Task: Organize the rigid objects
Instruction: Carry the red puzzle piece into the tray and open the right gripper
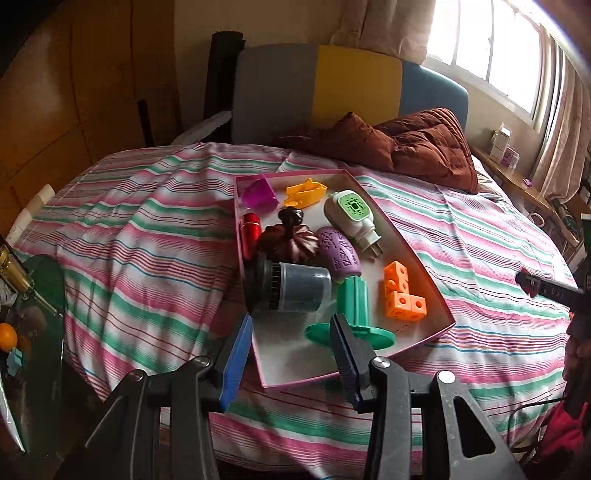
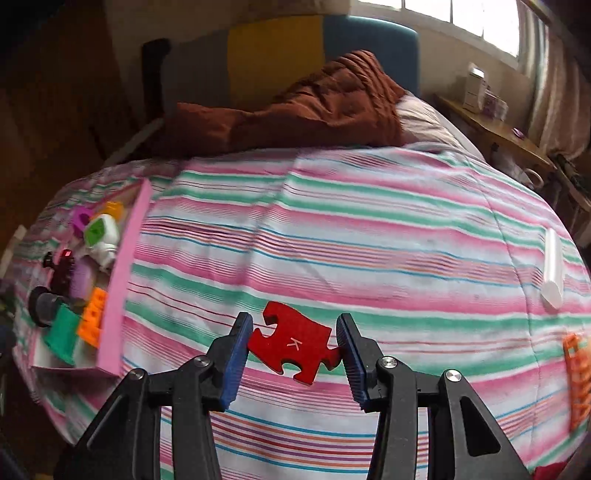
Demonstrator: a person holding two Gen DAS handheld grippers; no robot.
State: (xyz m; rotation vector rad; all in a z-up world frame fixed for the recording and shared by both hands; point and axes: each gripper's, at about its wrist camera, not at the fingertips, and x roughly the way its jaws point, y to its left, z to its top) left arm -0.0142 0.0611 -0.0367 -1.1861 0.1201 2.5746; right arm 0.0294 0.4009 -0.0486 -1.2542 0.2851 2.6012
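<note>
Gripping the red puzzle piece (image 2: pixel 295 341) flat between its pads, the right tongs (image 2: pixel 293 347) hang over the bed (image 2: pixel 369 240); the pink box (image 2: pixel 123 280) lies well off to their left, where the left tongs (image 1: pixel 291 354) hover open and empty

A bedroom in daylight. Across the middle, a bed under a striped cover (image 1: pixel 147 221) in pink, green and white. At 12 o'clock, a padded headboard (image 1: pixel 317 85) in grey, yellow and blue panels, and in front of it a crumpled brown blanket (image 1: pixel 417 144). At 1 o'clock, a bright window (image 1: pixel 491 48) with pale curtains (image 1: pixel 557 144) at its side, strong light coming in. At 3 o'clock, a wooden shelf (image 1: pixel 517 177) along the wall, small boxes on top. At 9 to 11 o'clock, wooden wardrobe panels (image 1: pixel 74 92), darker there. Cream wall (image 1: pixel 195 22) above the headboard.
</note>
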